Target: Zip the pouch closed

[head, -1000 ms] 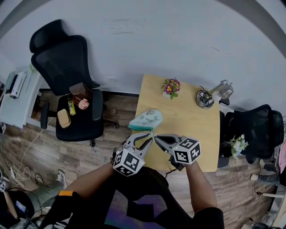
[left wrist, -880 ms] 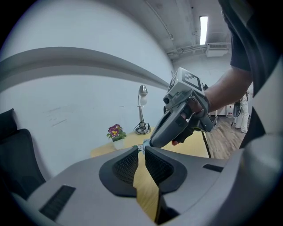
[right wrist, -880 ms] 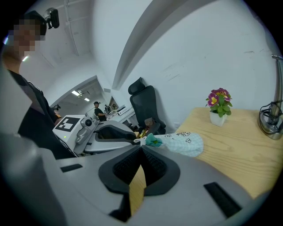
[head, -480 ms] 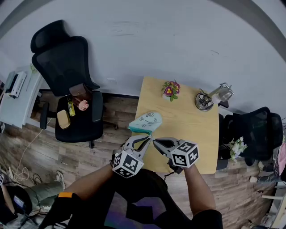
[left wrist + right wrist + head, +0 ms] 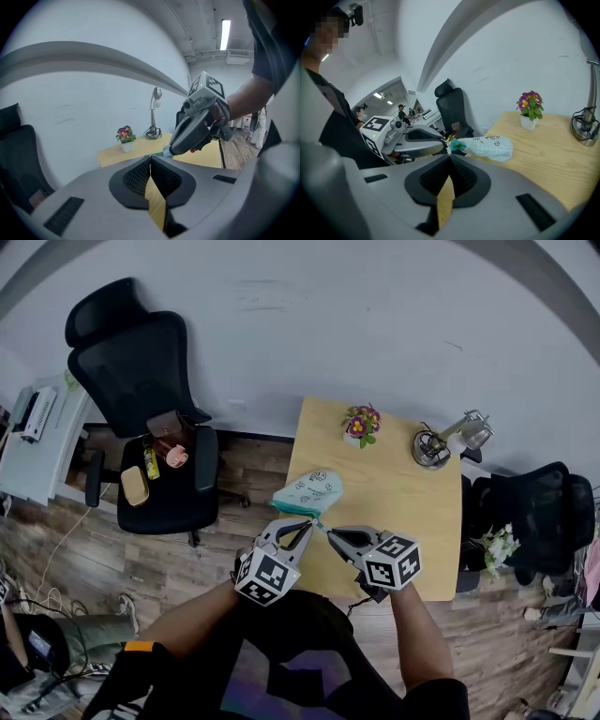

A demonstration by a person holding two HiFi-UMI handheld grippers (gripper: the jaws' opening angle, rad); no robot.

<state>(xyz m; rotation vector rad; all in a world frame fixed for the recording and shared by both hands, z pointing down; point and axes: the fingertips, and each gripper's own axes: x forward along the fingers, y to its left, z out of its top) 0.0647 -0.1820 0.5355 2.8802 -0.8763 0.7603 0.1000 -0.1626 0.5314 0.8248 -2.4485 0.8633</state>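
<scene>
While the pouch [image 5: 309, 490] lies at the table's [image 5: 394, 521] near-left edge in the head view, the left gripper [image 5: 305, 524] and right gripper [image 5: 330, 531] meet at its near end. In the left gripper view, its jaws are pressed together and the right gripper pinches a teal bit, likely the pull. In the right gripper view, those jaws are closed too, and the left gripper clamps the pouch's teal end, probably as an anchor.

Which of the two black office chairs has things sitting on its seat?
The left chair, off the table's left edge: small items lie on its seat. The right chair shows none.
</scene>
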